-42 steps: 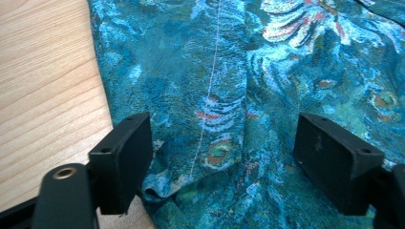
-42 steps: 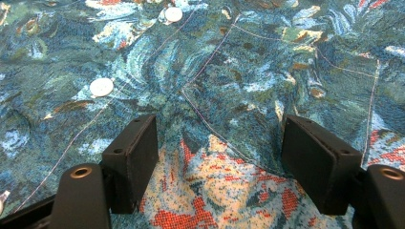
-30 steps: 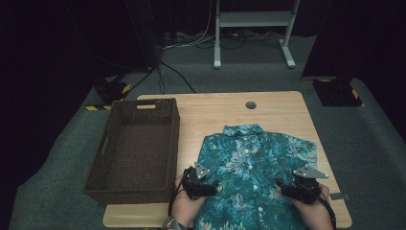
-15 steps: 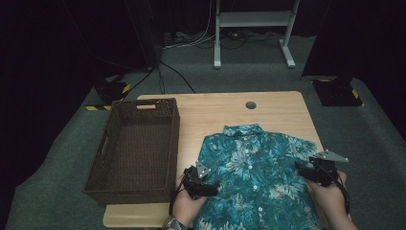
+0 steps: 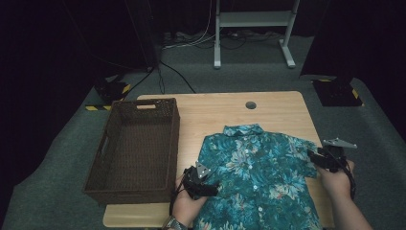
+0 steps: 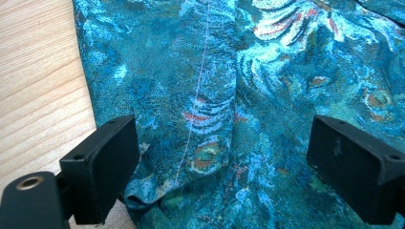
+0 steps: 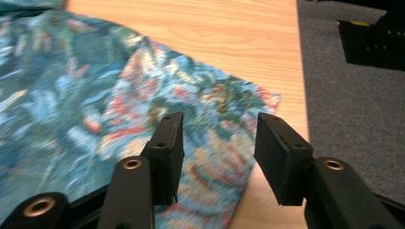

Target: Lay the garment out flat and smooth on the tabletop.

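Observation:
A teal floral short-sleeved shirt lies flat, collar away from me, on the wooden table. My left gripper rests over the shirt's left side seam near the hem, jaws wide open with fabric lying between them. My right gripper hovers at the shirt's right sleeve, held by a hand. Its jaws stand partly open over the sleeve cloth, not closed on it.
An empty dark wicker basket sits on the table's left part. A round cable hole lies near the table's far edge. Grey carpet borders the table to the right. A white stand and cables lie beyond.
My right gripper has moved rightward and away, from the shirt's lower right part out to the right sleeve. The left gripper has stayed at the left side seam.

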Motion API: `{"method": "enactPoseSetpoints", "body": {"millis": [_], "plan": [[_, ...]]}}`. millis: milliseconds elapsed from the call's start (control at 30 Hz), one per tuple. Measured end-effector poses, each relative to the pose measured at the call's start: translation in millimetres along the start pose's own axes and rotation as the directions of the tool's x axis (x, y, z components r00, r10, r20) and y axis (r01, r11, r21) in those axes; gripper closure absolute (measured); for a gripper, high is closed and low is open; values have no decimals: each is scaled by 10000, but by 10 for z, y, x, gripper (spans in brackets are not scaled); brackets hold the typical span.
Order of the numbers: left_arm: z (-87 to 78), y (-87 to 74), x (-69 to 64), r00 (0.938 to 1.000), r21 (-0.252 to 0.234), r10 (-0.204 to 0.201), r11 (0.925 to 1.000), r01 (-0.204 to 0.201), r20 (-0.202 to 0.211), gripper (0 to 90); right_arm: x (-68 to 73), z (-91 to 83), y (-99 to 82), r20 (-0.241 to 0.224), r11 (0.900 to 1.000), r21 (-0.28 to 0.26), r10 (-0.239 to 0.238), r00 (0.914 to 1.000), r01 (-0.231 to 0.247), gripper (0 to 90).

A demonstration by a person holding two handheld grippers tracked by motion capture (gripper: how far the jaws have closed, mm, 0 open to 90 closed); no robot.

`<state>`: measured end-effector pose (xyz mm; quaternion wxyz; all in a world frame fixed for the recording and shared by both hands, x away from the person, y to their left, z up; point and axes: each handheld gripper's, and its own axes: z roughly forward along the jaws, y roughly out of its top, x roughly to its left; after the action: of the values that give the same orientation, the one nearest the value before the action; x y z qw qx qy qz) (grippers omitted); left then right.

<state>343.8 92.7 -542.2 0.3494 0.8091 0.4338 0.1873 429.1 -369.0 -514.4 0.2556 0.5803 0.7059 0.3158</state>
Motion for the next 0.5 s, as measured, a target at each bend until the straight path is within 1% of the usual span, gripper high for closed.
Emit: {"method": "enactPoseSetpoints", "body": {"millis": [33,100,200,233,333,400,500], "plan": [[0,-1,0,10000,-3,6,10000,-6,1,104,-34,24,19,18,9999,38,166,9999,-166,555],[0,-3,-1,10000,-22,2,10000,-2,0,103,-85,66,44,113,9993,134,345,9993,-347,567],[-1,-5,-1,10000,-48,30,10000,-30,-10,102,-145,130,69,303,9980,345,515,9982,-526,571],[-2,-5,0,10000,-32,53,10000,-53,-11,102,-156,149,75,395,9982,381,441,9982,-456,570],[-2,-6,1,10000,-35,59,10000,-59,-5,102,-165,198,90,382,9973,424,581,9976,-597,575],[-2,-5,1,10000,-33,61,10000,-61,-7,101,-162,230,97,393,9972,455,577,9976,-595,581],[-2,-5,1,10000,-32,63,10000,-63,-3,101,-159,267,87,475,9962,664,533,9975,-563,599]]}}
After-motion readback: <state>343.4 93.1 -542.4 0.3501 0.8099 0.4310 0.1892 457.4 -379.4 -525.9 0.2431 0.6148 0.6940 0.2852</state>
